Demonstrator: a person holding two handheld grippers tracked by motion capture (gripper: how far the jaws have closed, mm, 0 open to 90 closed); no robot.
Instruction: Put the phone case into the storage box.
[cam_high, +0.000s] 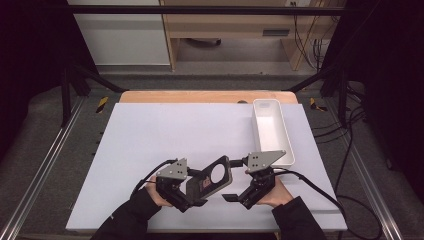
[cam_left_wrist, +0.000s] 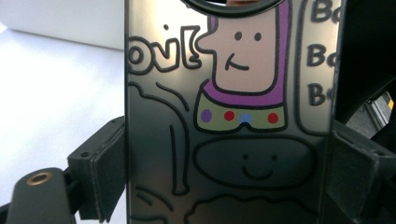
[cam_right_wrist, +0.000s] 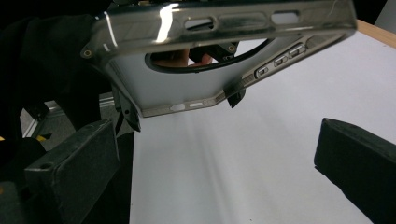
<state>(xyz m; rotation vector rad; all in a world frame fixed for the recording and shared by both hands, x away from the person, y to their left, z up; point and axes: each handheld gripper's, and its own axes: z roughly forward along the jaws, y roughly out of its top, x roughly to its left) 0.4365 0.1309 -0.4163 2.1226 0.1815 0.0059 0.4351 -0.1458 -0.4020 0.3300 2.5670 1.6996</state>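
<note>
High view: phone case (cam_high: 212, 176) held above tabletop (cam_high: 165, 135), near-left of white tray (cam_high: 287, 140). Left gripper (cam_high: 192, 192) jaws clamp case's long sides. Right gripper (cam_high: 235, 196) jaws spread, empty, just right of and below case; case's long axis tilts up toward tray.

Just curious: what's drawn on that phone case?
Phone case: black-outlined cartoon faces and letters, purple collar; left gripper view.

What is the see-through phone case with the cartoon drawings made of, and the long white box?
The clear phone case looks like glossy plastic: light glints on it and the table shows through. The long white box seems smooth matte plastic, though that's less certain.
</note>
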